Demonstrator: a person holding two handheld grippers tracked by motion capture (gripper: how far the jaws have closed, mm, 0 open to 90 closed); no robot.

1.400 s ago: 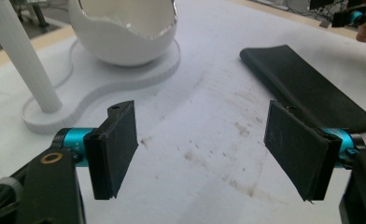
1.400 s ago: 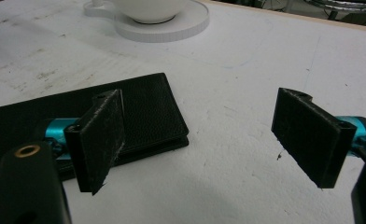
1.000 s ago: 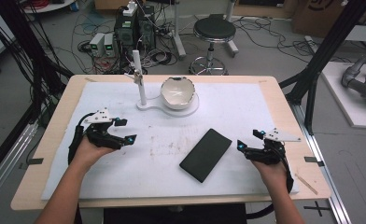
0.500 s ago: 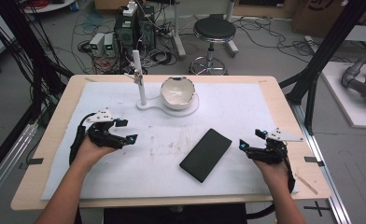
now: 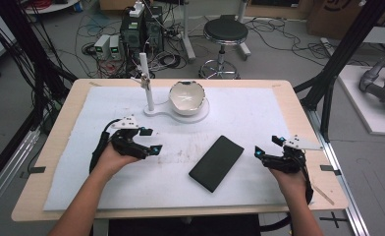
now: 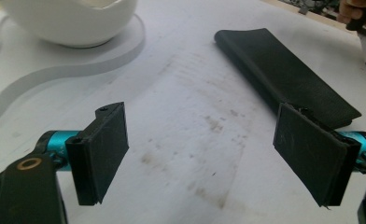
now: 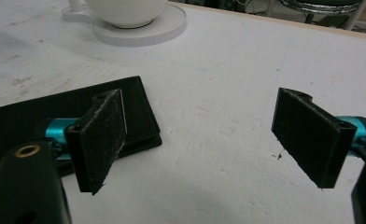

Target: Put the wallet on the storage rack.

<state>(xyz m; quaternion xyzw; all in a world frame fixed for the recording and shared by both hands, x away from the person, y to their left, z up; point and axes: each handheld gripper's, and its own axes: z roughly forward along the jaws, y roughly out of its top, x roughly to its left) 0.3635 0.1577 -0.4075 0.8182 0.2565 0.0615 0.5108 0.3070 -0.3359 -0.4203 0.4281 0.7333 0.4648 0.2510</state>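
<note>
Left gripper (image 5: 149, 140) jaws stood wide apart, nothing between; right gripper (image 5: 268, 147) likewise. Flat black slab (image 5: 216, 162) lay on white mat (image 5: 259, 118) between them, untouched. White bowl (image 5: 186, 97) sat farther back on stand. Risk: thin slab flush on mat, jaws might slide over edge, push it.

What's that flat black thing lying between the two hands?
On the white mat covering the wooden table, look between the left gripper and right gripper. The black slab lies there flat and slanted, the mat's one dark object; the bowl behind it is white.
</note>
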